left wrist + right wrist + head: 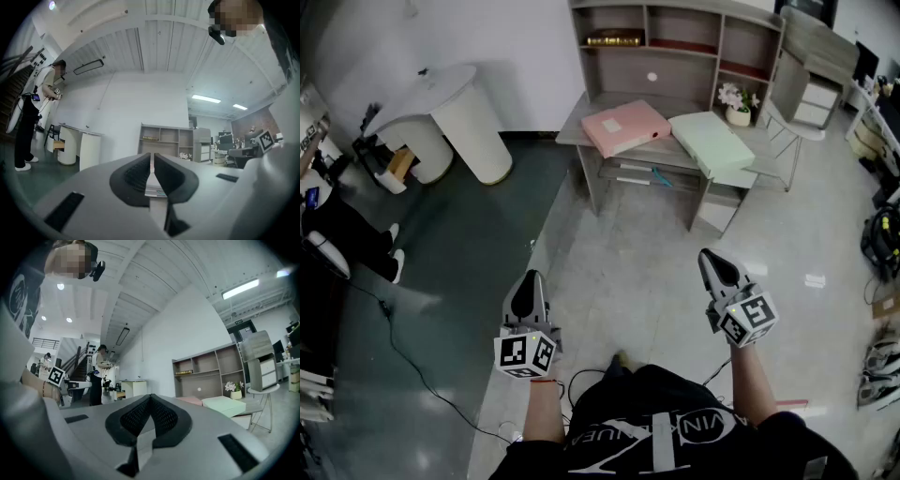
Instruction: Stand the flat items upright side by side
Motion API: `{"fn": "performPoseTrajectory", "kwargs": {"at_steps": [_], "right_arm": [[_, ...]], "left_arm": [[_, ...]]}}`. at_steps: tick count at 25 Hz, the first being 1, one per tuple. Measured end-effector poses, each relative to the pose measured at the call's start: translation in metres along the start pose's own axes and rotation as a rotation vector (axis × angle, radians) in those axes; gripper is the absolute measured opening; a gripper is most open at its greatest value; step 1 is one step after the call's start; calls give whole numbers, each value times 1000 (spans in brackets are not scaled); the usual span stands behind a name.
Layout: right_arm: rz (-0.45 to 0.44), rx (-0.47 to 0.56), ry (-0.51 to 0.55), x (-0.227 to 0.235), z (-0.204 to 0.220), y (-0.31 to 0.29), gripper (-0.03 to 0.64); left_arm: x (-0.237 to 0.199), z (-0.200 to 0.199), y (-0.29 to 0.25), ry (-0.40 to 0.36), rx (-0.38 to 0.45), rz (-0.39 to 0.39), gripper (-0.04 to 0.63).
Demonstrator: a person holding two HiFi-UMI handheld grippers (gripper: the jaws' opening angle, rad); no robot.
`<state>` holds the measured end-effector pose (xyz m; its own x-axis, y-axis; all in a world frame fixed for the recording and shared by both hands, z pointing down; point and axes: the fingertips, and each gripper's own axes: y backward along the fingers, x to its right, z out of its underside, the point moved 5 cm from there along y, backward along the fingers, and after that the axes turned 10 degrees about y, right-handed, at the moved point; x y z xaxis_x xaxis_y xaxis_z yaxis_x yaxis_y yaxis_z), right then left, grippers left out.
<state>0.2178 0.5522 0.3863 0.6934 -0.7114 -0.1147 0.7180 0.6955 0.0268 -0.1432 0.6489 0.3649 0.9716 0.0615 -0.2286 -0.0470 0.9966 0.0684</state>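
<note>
Two flat box files lie side by side on the grey desk (pixel 581 131) at the far end of the room: a pink one (pixel 625 127) on the left and a pale green one (pixel 712 141) on the right. Both rest flat on their broad faces. My left gripper (pixel 529 283) and right gripper (pixel 713 260) hang over the floor, well short of the desk, both shut and empty. In the right gripper view the pink file (pixel 190 400) and green file (pixel 226 405) show beyond the shut jaws of that gripper (pixel 150 401). The left gripper (pixel 152 161) points at the shelf unit (pixel 166 140).
The desk carries a shelf unit (pixel 675 37) with books (pixel 614 37) and a small flower pot (pixel 736 105). A chair (pixel 802 89) stands to its right. At the left are a white rounded counter (pixel 459 112), a person (pixel 337 234) and a floor cable (pixel 403 347). Gear lines the right wall (pixel 881 234).
</note>
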Motion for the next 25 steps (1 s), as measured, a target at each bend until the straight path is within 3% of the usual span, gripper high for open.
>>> {"fn": "performPoseTrajectory", "kwargs": {"at_steps": [21, 23, 25], "right_arm": [[3, -15, -25, 4, 13, 22, 21], [13, -15, -34, 9, 12, 21, 50], [19, -18, -43, 13, 14, 20, 84]], "left_arm": [[14, 8, 23, 23, 11, -37, 28], [13, 6, 20, 28, 17, -47, 61], [11, 9, 14, 41, 13, -58, 156]]}}
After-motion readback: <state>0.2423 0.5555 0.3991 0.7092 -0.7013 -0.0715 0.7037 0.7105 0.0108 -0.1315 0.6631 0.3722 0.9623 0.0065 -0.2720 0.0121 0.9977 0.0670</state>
